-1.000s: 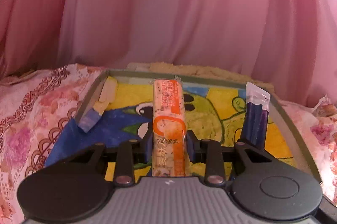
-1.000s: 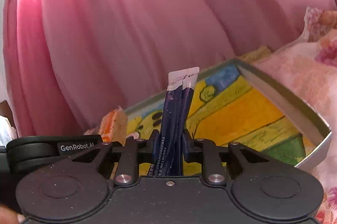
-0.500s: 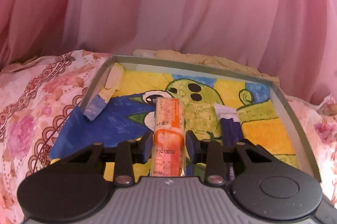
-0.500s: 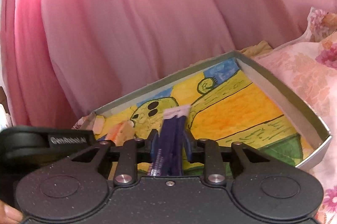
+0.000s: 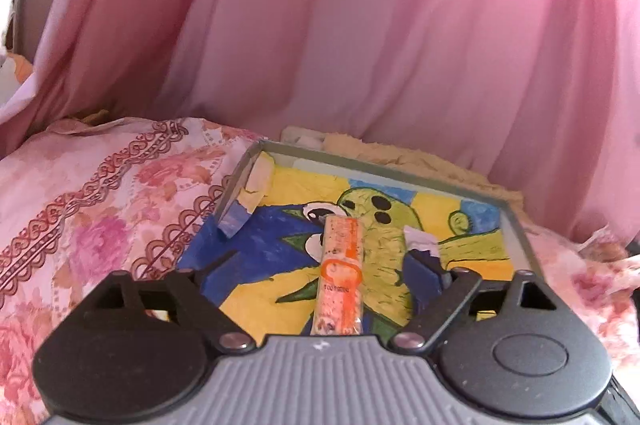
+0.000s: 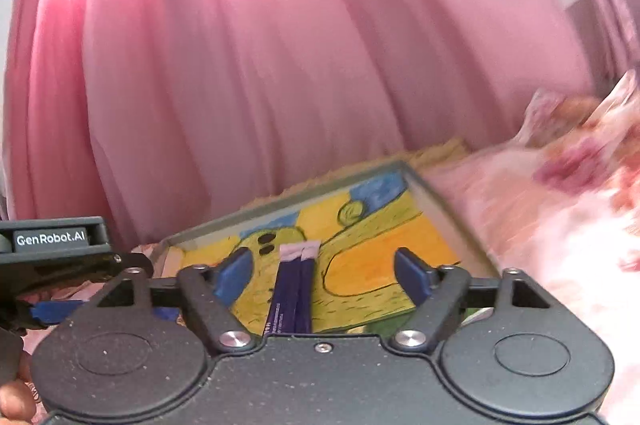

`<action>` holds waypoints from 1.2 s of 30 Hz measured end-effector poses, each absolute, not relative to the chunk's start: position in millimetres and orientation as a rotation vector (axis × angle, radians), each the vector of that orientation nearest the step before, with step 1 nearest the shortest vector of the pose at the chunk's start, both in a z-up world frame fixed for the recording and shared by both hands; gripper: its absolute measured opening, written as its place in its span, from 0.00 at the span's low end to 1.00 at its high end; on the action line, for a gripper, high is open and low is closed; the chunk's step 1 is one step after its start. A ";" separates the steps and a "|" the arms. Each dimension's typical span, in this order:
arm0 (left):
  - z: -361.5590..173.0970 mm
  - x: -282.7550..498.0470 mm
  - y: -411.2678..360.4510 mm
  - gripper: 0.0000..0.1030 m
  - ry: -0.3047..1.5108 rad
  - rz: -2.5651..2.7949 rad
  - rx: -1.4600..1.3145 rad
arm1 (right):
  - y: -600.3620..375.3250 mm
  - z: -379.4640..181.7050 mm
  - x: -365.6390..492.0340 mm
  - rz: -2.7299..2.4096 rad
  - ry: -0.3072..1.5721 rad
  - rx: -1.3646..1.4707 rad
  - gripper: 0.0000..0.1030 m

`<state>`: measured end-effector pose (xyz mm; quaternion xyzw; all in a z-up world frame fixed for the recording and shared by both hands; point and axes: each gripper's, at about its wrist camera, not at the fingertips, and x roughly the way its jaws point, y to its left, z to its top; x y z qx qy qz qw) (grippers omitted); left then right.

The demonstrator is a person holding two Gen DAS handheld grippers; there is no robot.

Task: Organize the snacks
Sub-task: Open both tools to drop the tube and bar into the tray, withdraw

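Left wrist view showed the left gripper (image 5: 320, 273) with its jaws spread wide, nothing pinched. The orange bar (image 5: 340, 277) lay between them on the tray (image 5: 516, 225), on the painted floor, its long axis running straight ahead along the fingers. Just right of it lay the blue sticks (image 5: 420, 257), partly hidden by the right-hand finger. The gripper sat low over the tray's near edge, pointing in towards the pink curtain (image 5: 360, 45).

Over on the right wrist view, same story: the right gripper (image 6: 320, 273) stood wide, and the blue sticks (image 6: 296, 289) lay flat between its blue pads (image 6: 236, 271), their long axis pointing away towards the tray's (image 6: 440, 201) far wall. The floral cloth (image 6: 560, 205) looked smeared, so I'd guess that hand was moving. Each snack lay nearest its own gripper; to my eye both were released, and pulling straight back would clear them without a nudge.
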<state>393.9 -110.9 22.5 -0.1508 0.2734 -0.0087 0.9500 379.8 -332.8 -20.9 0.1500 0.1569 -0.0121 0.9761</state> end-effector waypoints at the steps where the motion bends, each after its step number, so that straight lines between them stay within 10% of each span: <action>1: 25.2 387.3 -109.6 0.96 0.543 -0.018 -0.311 | -331.9 -16.5 370.2 -0.029 0.296 0.291 0.87; 4: 33.4 365.7 -107.8 0.98 0.501 -0.028 -0.302 | -327.9 -6.3 343.6 -0.036 0.239 0.264 0.99; 36: -35.4 136.9 -75.8 1.00 0.472 0.087 -0.045 | -290.8 -7.7 137.0 -0.166 0.217 0.099 0.99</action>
